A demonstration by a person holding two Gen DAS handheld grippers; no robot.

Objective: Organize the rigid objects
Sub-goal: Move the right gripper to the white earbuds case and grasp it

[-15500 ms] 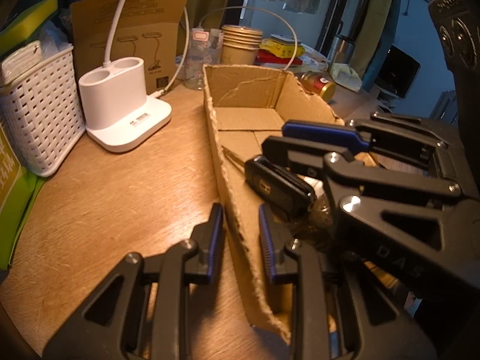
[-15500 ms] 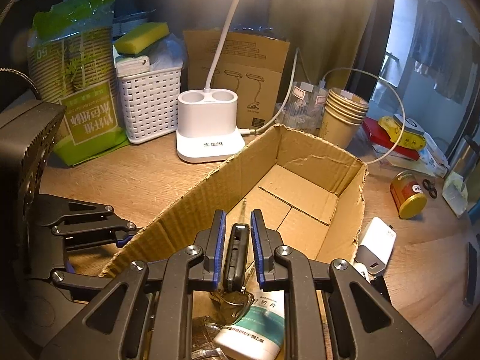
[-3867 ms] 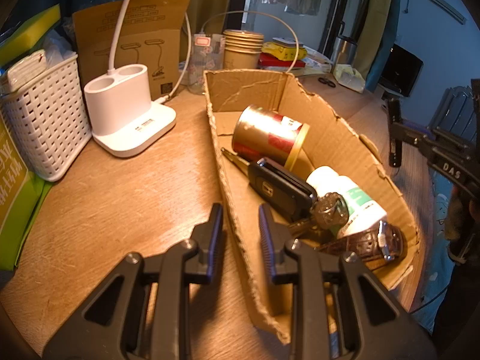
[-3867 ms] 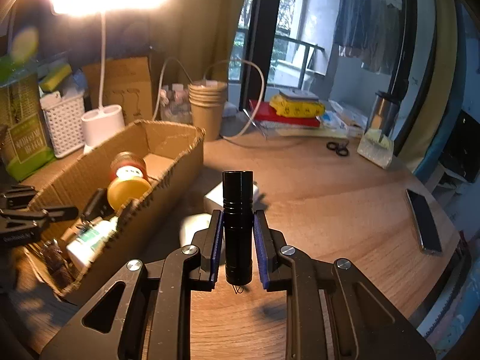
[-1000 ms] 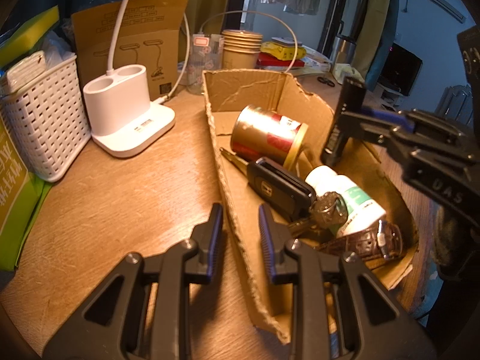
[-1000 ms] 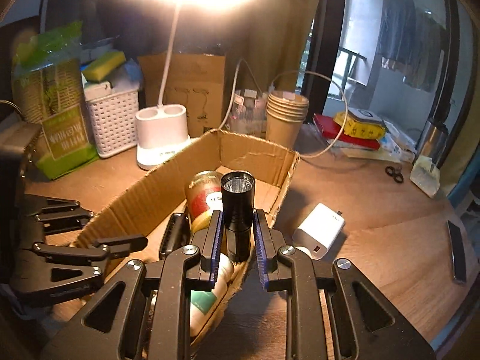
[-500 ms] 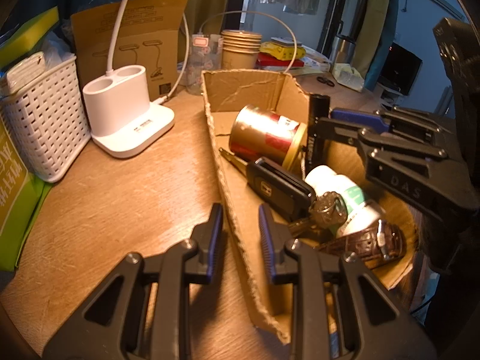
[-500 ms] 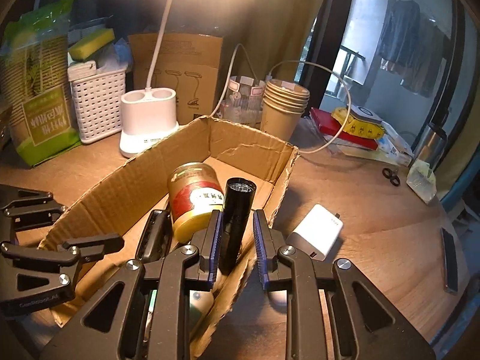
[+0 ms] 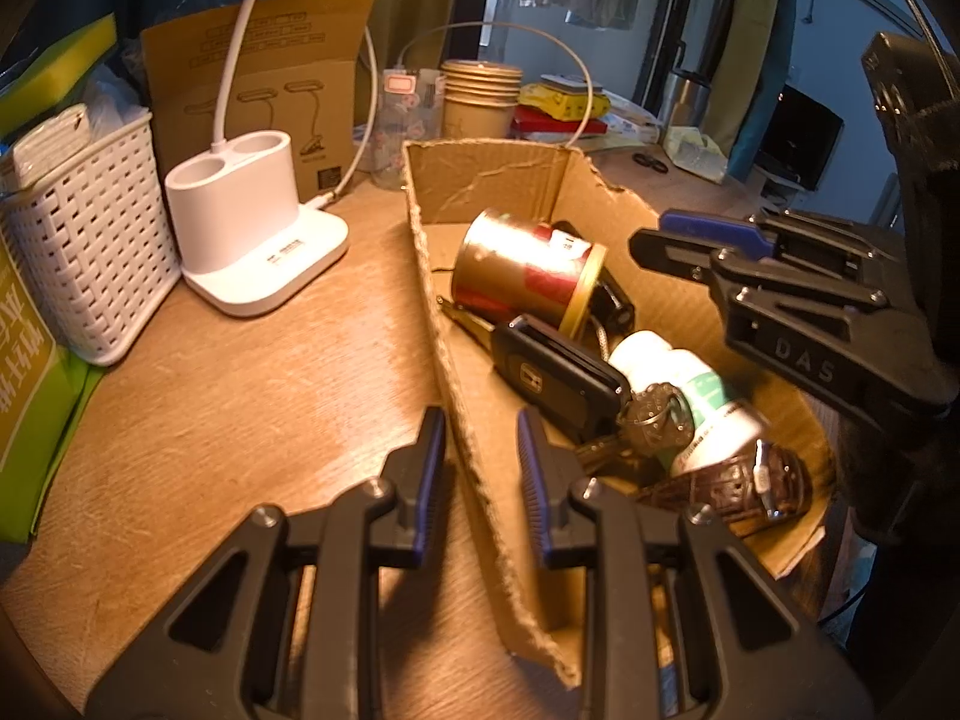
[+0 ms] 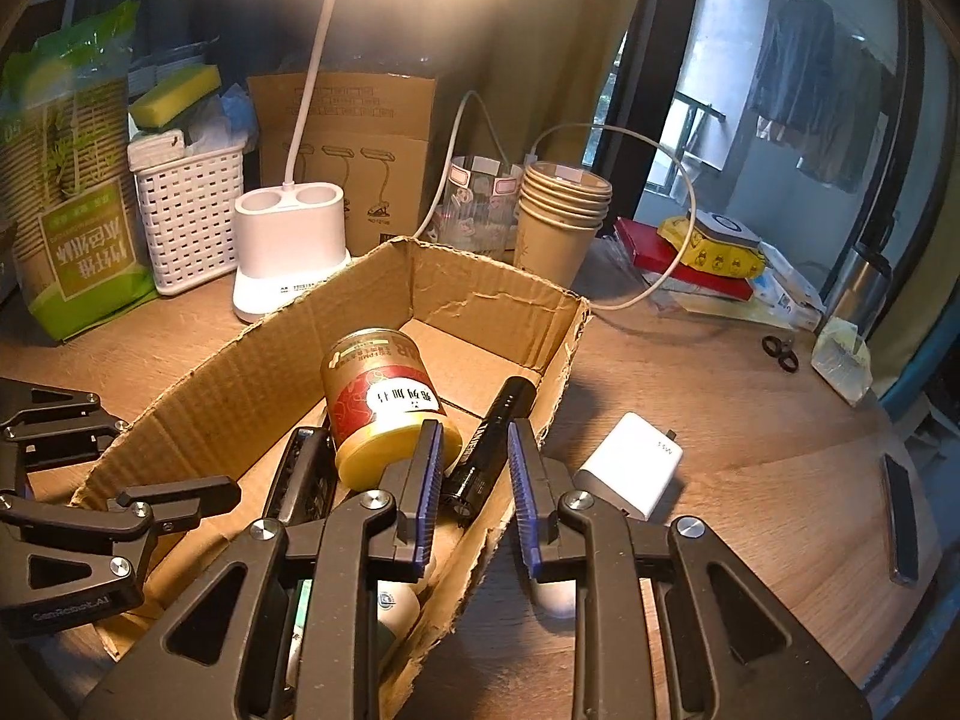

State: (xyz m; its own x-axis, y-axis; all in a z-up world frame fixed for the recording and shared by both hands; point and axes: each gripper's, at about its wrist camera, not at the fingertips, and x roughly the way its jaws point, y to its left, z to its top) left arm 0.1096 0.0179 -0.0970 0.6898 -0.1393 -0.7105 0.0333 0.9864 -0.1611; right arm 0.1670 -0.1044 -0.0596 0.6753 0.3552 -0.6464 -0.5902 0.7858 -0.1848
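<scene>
The black flashlight, clamped upright between the right gripper pads a second ago, now lies free in the cardboard box against its right wall beside the one red-and-gold can, as those jaws open with nothing pressed between them. The left gripper, unmoved, straddles the box's near wall, its jaws narrowly apart and not pinching. The flashlight is mostly hidden behind the can in the left wrist view; one key fob, one white bottle and one watch also lie inside.
</scene>
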